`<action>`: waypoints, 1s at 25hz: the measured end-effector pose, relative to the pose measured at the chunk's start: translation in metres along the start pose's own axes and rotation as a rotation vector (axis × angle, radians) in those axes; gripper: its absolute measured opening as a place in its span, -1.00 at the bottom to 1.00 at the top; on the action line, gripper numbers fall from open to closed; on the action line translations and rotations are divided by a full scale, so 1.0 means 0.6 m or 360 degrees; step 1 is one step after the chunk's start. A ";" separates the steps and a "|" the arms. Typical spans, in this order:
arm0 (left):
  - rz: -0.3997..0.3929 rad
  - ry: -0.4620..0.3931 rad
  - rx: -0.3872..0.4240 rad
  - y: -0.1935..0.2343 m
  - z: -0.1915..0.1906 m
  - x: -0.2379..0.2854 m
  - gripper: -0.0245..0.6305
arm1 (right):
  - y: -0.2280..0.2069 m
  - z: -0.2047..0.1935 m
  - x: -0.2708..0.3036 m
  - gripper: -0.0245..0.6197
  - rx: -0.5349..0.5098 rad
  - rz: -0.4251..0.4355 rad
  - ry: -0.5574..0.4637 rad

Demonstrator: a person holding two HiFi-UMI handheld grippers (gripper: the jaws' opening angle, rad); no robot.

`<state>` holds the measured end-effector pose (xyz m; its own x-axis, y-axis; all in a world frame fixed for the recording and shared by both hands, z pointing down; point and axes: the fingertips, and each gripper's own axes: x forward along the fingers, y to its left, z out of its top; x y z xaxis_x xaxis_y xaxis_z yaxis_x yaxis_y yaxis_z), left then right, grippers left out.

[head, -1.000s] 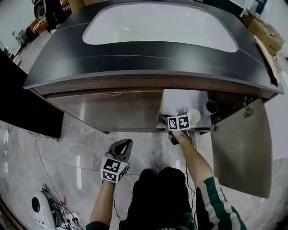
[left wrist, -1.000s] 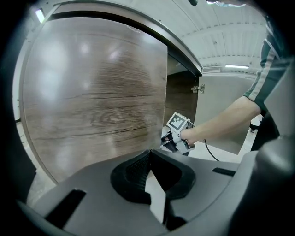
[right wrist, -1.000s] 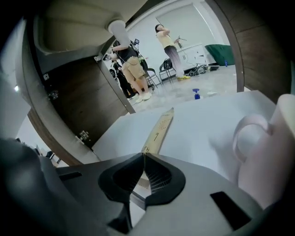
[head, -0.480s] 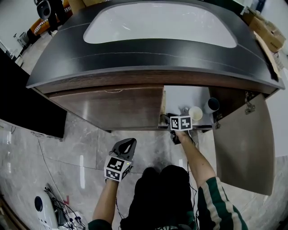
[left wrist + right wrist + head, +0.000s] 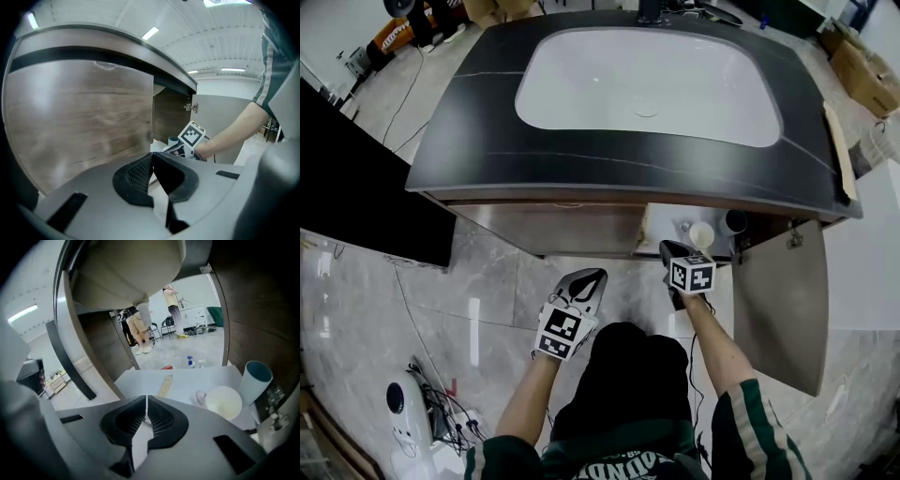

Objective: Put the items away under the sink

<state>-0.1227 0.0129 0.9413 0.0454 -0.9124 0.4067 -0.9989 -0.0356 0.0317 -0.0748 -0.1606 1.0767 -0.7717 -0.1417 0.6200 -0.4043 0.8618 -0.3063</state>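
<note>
Since the cup (image 5: 255, 379) and bowl (image 5: 224, 402) sit at the shelf's (image 5: 183, 377) right edge, my left fingers (image 5: 139, 171) and right fingers (image 5: 156, 418) rest pressed together, empty, leaving the door (image 5: 783, 300) to close.

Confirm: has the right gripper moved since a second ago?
Yes: right gripper drew back off the cabinet shelf toward the person; jaws just closed, empty.
</note>
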 end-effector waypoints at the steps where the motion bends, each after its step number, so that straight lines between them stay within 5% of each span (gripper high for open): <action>1: -0.0011 0.0002 0.0009 -0.002 0.032 -0.008 -0.89 | 0.013 0.014 -0.023 -0.78 -0.0043 -0.0016 0.0001; 8: -0.0078 0.0071 -0.0027 -0.016 0.267 -0.098 -0.89 | 0.151 0.100 -0.232 -0.78 -0.0067 0.0018 0.0112; 16: -0.0213 0.0089 -0.0067 -0.036 0.571 -0.174 -0.89 | 0.277 0.299 -0.481 -0.78 -0.0058 0.0059 0.0165; 25: -0.0401 -0.0027 0.0016 -0.073 0.776 -0.151 -0.89 | 0.264 0.498 -0.609 -0.78 -0.0085 -0.0097 -0.0059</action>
<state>-0.0899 -0.0927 0.4780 0.2926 -0.8811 0.3717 -0.9562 -0.2665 0.1210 -0.0034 -0.1180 0.5861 -0.7643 -0.2117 0.6091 -0.4251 0.8757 -0.2289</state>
